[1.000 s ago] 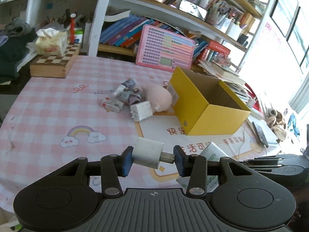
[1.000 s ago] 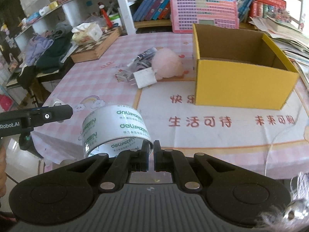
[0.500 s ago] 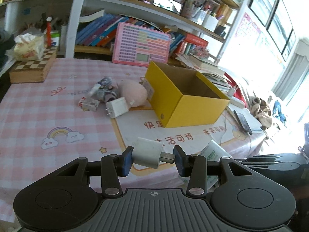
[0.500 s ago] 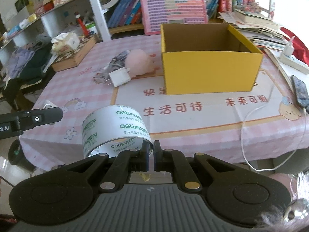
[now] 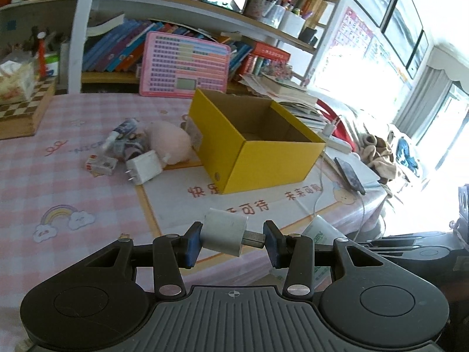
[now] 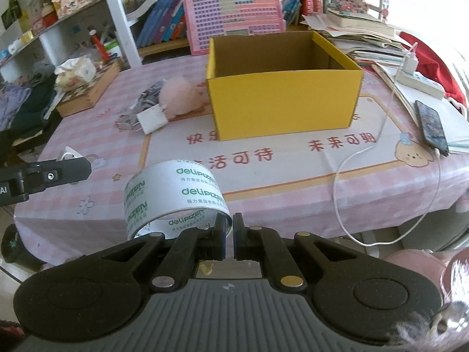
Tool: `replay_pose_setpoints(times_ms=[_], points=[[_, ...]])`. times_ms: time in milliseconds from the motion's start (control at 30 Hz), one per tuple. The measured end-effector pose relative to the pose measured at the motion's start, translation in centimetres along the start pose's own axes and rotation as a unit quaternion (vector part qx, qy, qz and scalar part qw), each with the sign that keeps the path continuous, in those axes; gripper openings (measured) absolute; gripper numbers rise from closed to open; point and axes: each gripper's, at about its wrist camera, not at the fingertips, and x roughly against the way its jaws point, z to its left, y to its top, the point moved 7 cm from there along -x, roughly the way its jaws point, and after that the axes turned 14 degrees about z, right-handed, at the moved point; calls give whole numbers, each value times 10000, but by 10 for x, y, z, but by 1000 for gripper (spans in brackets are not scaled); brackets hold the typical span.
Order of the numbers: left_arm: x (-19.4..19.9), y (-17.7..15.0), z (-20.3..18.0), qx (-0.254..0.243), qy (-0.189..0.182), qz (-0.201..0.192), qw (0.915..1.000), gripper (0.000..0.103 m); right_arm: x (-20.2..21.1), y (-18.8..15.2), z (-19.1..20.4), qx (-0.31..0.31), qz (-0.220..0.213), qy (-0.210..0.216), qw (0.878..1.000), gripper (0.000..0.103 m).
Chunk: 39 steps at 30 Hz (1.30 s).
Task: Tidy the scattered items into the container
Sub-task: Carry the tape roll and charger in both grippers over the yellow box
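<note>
Left claw [image 5: 231, 242] clenching a white charger block [image 5: 225, 231] crosswise, one pad on its body, the other on its metal plug end, hovering above the near edge of the surface [image 5: 44, 193]. Right claw [image 6: 230, 236] pinching shut on the wall of a clear tape roll [image 6: 173, 196], the roll jutting out to the left of the fingers and reading "deliPIZEN" in green several times over, with smaller lines beneath too fine for reading. Ahead of both claws, sitting open-topped and showing bare brown cardboard inside: the yellow box [image 6: 283, 99], its near wall facing the right claw squarely, its corner turning toward the left claw. Between claws and box, running across the cloth in red: Chinese characters, among them "生活可待" partly covered by the tape roll, and "未来可期" further right. Ahead and left of the left claw, bunching together just beside the box: a second white plug adapter [image 5: 145, 167], a pink plush toy [image 5: 170, 142], a small white-and-red packet [image 5: 101, 165] and a patterned tube [image 5: 123, 130]. Right of the right claw, trailing over the surface's edge: a white cable [image 6: 381, 158] leading to a dark phone [image 6: 431, 126]. Lying open between the claws and the box front: a clear stretch of cloth.
</note>
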Motion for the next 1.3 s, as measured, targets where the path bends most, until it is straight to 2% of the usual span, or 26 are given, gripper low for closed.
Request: replay_pose_setpoints(times_ms=[800,1100,1300], points=[[-53,39,-52,-515,-320,252,9978,43,-9,19,-75,-478,145,-193,9986,4],[-74,66,-68,-680,-429,302,9963,43,-17,40,-100,-573,150,-209,9980,4],[-84,92,-78,-847,-494,160,9951,43,-12,65,-113,-474,-41,-224,9986,4]])
